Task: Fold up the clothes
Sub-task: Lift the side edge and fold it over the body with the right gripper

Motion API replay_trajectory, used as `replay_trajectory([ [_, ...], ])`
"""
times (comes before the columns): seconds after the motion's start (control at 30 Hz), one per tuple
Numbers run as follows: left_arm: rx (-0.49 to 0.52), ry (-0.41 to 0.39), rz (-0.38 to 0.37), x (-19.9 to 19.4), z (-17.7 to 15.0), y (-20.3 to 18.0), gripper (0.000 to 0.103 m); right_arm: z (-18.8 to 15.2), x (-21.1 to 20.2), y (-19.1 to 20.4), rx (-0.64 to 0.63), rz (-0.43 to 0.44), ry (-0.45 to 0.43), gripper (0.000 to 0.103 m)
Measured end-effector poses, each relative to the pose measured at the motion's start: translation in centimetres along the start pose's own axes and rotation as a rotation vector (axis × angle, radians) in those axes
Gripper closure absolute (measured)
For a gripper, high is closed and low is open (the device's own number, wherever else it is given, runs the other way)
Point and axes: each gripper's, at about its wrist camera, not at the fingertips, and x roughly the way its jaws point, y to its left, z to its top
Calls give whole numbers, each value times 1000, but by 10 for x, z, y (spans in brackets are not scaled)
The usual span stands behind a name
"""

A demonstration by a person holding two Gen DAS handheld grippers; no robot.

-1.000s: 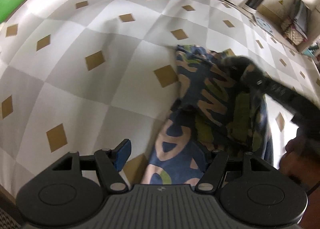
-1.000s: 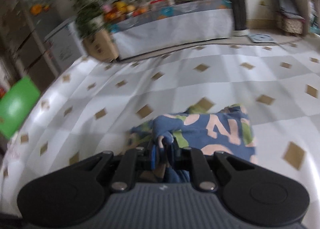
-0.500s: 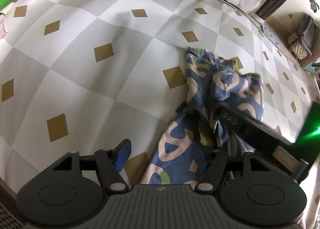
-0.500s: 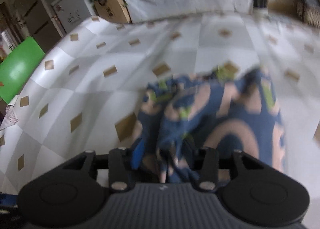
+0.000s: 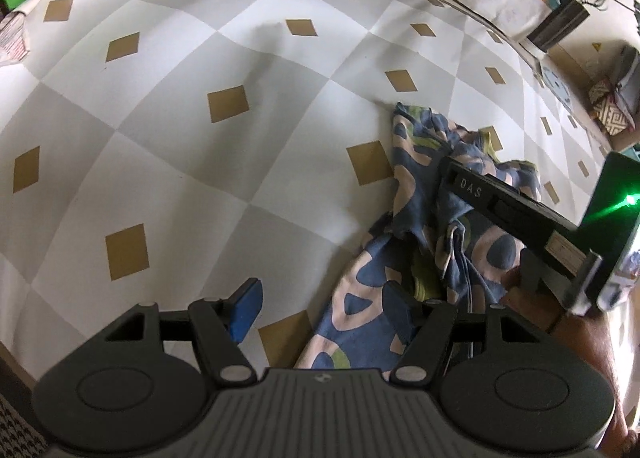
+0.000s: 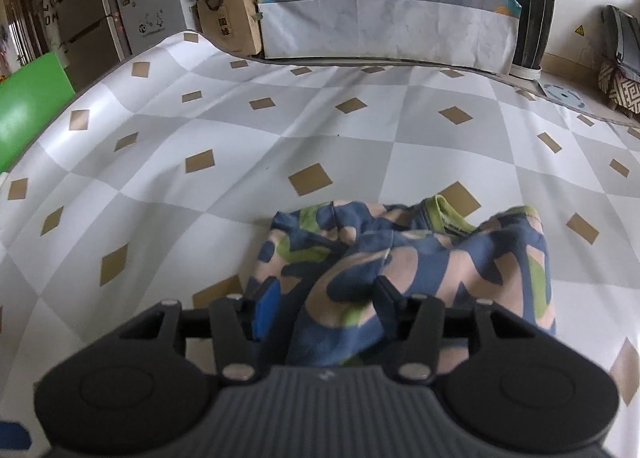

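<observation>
A blue garment with pink and green shapes (image 6: 420, 258) lies bunched on the checked grey-and-white cover (image 6: 240, 138). My right gripper (image 6: 326, 306) sits low at its near end, jaws opening. A fold of the garment lies between the fingers, and the blue left pad (image 6: 268, 310) stands clear of it. In the left wrist view the same garment (image 5: 416, 194) runs up the right side, with the right gripper's black body (image 5: 500, 202) lying across it. My left gripper (image 5: 320, 308) is open over the garment's near left edge, its right finger (image 5: 396, 310) above the cloth.
A person's hand (image 5: 560, 338) holds the right tool. A green board (image 6: 28, 110) stands at the cover's left edge. Beyond the far edge are a draped table with fruit (image 6: 384, 22), a cardboard box (image 6: 228, 22) and a black plant pot (image 6: 528, 34).
The right gripper, shut on a pinch of the garment a second ago, came down towards the near end and opened. The folded-over cloth now rests on the heap. The left gripper stayed open.
</observation>
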Motion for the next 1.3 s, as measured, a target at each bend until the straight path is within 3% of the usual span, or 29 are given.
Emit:
replay_trajectory([
  [0.2, -21, 13, -14, 1, 1, 3, 38, 7, 26, 3, -21, -80, 52, 54],
  [0.33, -26, 20, -25, 2, 2, 3, 38, -1, 38, -9, 46, -70, 80, 58],
  [0.6, -29, 19, -37, 0, 1, 3, 38, -7, 29, -38, 233, -23, 34, 87],
  [0.73, -28, 23, -42, 0, 1, 2, 38, -5, 23, -42, 255, -10, 8, 91],
  [0.9, -30, 23, -48, -1, 0, 1, 38, 15, 2, -39, 296, 36, -99, 92],
  [1.1, -32, 25, -44, 0, 0, 2, 38, 46, -7, -22, 293, 161, -200, 92],
  [1.27, -44, 27, -31, 2, 2, 6, 38, 41, 15, -7, 243, 77, -126, 83],
  [1.3, -47, 26, -31, 2, 2, 6, 38, 36, 15, -7, 235, 47, -122, 75],
])
